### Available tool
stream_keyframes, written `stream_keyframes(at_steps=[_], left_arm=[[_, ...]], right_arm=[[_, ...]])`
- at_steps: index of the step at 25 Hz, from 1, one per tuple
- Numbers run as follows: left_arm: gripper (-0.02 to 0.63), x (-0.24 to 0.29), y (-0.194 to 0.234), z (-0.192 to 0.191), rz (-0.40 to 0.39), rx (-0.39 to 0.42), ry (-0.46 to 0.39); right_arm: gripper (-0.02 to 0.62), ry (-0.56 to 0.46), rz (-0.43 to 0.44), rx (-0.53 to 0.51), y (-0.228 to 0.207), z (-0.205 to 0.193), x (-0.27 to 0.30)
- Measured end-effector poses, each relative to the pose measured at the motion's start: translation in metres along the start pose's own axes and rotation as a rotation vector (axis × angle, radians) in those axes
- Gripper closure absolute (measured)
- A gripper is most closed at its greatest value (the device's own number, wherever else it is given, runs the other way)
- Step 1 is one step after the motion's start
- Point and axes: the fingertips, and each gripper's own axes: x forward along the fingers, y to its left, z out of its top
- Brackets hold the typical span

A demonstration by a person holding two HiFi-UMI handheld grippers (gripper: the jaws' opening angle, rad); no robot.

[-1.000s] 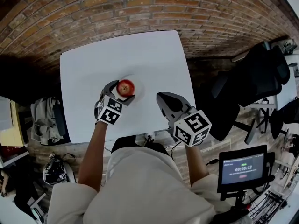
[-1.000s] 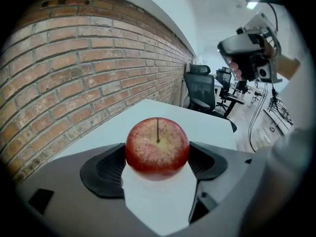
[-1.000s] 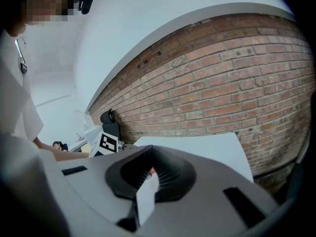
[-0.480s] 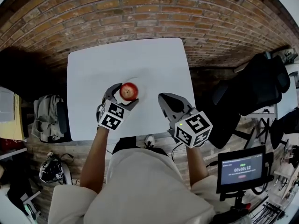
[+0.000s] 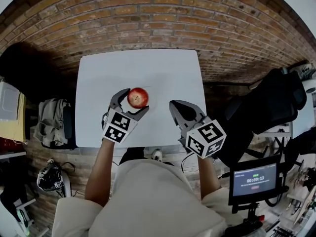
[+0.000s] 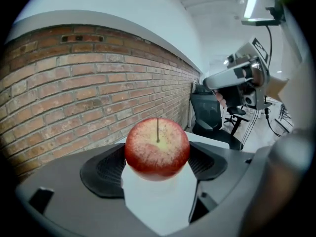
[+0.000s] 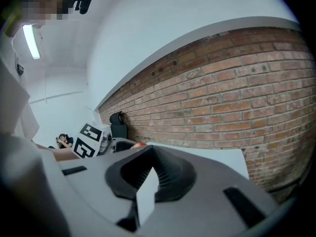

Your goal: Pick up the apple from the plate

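Red apple (image 5: pixel 138 97): clamped, stem up, between the two jaws of the left gripper (image 5: pixel 134 100), over the near half of a white table (image 5: pixel 148 65). From above it cannot be told whether the fruit is clear of the surface.
Left gripper, close up: black ribbed pads (image 6: pixel 104 169) press the apple (image 6: pixel 157 148) from either side at its widest part, with white tabletop showing beneath it.
Plate: white on white, and not to be made out under the apple in any view.
Right gripper (image 5: pixel 177 105): held over the table's near right part, well apart from the apple, its jaws drawn together to a point with nothing between them.
Right gripper, close up: the two dark pads (image 7: pixel 170 174) meet at the tip, and only a thin sliver of white table shows below. The left gripper's marker cube (image 7: pixel 88 140) and a red edge of the apple (image 7: pixel 139 144) sit off to the left.
Person: at the table's near side in a pale top (image 5: pixel 148 196), bare forearms reaching forward, one gripper in each hand.
Backdrop: a brick wall (image 5: pixel 148 14) rises behind the table. A black office chair (image 5: pixel 266 100) stands to the right, and a small screen (image 5: pixel 253 179) sits on a stand beside the person.
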Motion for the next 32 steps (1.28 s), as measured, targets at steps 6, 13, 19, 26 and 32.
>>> stream_keyframes(at_steps=[6,13,19,26,32], left_arm=[[0.21,-0.024,0.002,0.015,0.029,0.001,-0.059],[0.21,-0.048,0.003,0.032,0.047,0.006,-0.113],[0.21,-0.067,0.0,0.052,0.06,0.019,-0.171],[0.209,-0.085,0.004,0.07,0.069,0.032,-0.23],[0.21,-0.097,0.01,0.077,0.083,0.042,-0.259]], right_arm=[[0.594,-0.012,0.03,-0.039,0.014,0.01,0.001],[0.594,-0.029,0.045,-0.075,0.023,0.025,0.001],[0.594,-0.058,0.044,-0.097,0.025,0.041,-0.002],[0.594,-0.074,0.051,-0.121,0.028,0.051,0.001],[0.594,-0.084,0.055,-0.133,0.031,0.058,0.002]])
